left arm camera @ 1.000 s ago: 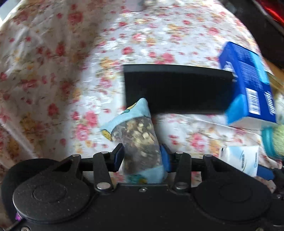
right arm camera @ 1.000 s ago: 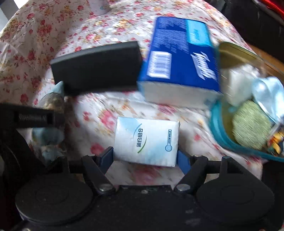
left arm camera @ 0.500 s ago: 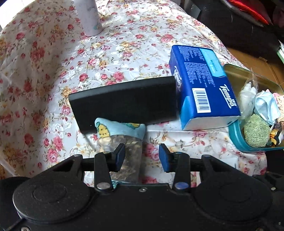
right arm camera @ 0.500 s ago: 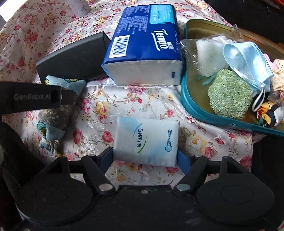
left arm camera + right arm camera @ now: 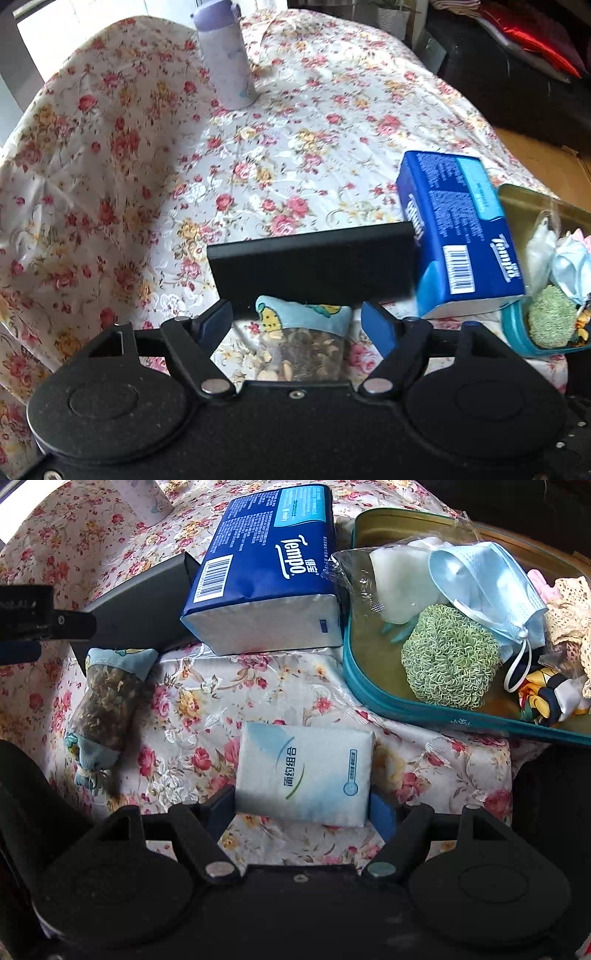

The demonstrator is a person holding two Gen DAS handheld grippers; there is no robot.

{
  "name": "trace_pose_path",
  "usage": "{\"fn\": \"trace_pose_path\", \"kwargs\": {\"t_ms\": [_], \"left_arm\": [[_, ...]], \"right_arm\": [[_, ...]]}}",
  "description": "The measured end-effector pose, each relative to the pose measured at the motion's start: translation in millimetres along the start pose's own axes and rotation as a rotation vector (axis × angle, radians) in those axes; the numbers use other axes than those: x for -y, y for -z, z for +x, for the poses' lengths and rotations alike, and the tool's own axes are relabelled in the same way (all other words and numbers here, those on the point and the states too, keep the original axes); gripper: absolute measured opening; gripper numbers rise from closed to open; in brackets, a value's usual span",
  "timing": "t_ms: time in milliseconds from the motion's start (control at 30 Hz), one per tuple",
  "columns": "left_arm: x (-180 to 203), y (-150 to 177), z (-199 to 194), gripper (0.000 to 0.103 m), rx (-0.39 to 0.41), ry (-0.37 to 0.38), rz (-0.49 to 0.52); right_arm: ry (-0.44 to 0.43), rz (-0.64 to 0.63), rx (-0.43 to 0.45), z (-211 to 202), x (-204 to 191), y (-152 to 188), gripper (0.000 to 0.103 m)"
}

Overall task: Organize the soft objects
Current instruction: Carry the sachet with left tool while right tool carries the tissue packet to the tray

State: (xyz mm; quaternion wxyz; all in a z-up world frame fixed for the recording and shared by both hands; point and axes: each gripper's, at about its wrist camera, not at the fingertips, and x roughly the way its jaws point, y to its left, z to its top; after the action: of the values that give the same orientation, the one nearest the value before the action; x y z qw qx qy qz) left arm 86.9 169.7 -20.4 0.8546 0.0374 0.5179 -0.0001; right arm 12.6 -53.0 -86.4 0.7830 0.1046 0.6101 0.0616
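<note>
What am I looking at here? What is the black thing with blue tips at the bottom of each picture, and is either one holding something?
Each black thing is a hand-held gripper carried by a person, with a camera looking along its two blue fingers. In the left wrist view, the left gripper has just been opening; the herb sachet lies free between its fingers on the floral tablecloth. In the right wrist view, the right gripper clasps a small tissue pack. Also there: a black box, a blue tissue package, and a teal tray holding a green scrubber and a face mask.
</note>
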Motion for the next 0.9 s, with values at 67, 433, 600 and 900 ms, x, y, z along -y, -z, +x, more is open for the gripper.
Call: {"fn": "trace_pose_path", "kwargs": {"t_ms": [67, 433, 600, 900], "left_arm": [[3, 3, 7, 0.082, -0.022, -0.005, 0.020], [40, 23, 58, 0.083, -0.187, -0.167, 0.217], [48, 22, 65, 0.070, -0.199, -0.146, 0.226], [51, 28, 47, 0.036, -0.136, -0.130, 0.209]], "right_arm": [[0.000, 0.000, 0.000, 0, 0, 0, 0.075], [-0.054, -0.012, 0.025, -20, 2, 5, 0.074], [-0.090, -0.013, 0.057, -38, 10, 4, 0.074], [-0.119, 0.020, 0.112, -66, 33, 3, 0.074]]}}
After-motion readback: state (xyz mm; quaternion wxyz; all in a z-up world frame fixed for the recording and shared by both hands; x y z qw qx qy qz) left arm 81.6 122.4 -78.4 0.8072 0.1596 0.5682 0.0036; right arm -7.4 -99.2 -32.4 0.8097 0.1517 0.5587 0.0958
